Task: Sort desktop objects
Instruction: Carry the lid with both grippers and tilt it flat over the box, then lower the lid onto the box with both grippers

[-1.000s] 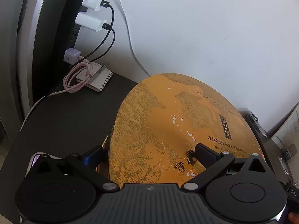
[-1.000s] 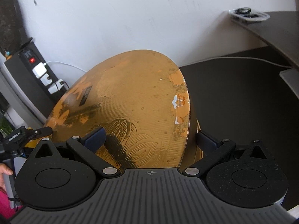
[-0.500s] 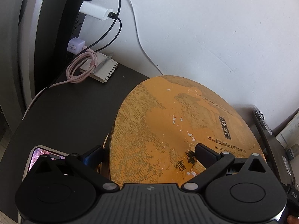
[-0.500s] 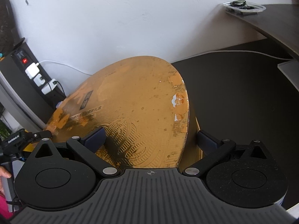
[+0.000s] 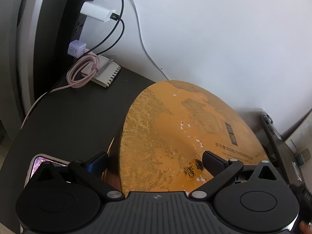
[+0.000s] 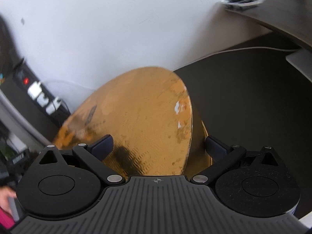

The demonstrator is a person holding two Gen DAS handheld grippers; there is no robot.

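I hold a tong in each hand, both aimed down at the round orange box (image 5: pixel 185 136) that sits on the dark desk (image 5: pixel 74 117) close to the white wall (image 5: pixel 214 29).

My left tong (image 5: pixel 156 160) straddles the box's near left edge: one finger (image 5: pixel 97 161) sits outside the rim, down beside the wall of the box, the other (image 5: pixel 213 160) lies over the lid. The jaws are wide and closing; I can't see either pad pressing on the box.

My right tong (image 6: pixel 159 148) straddles the opposite edge, one finger (image 6: pixel 102 145) over the lid, the other (image 6: pixel 215 148) outside the rim. Its jaws stand wide too, with gaps showing at the pads, so no grip there.

Beyond the box on the left, a pink cable (image 5: pixel 81 72) lies coiled on a small notebook (image 5: pixel 105 74), under a power strip (image 5: pixel 78 19) with white chargers (image 5: pixel 97 11) and a lilac plug (image 5: pixel 75 47). A phone (image 5: pixel 39 163) lies just beside my left tong.
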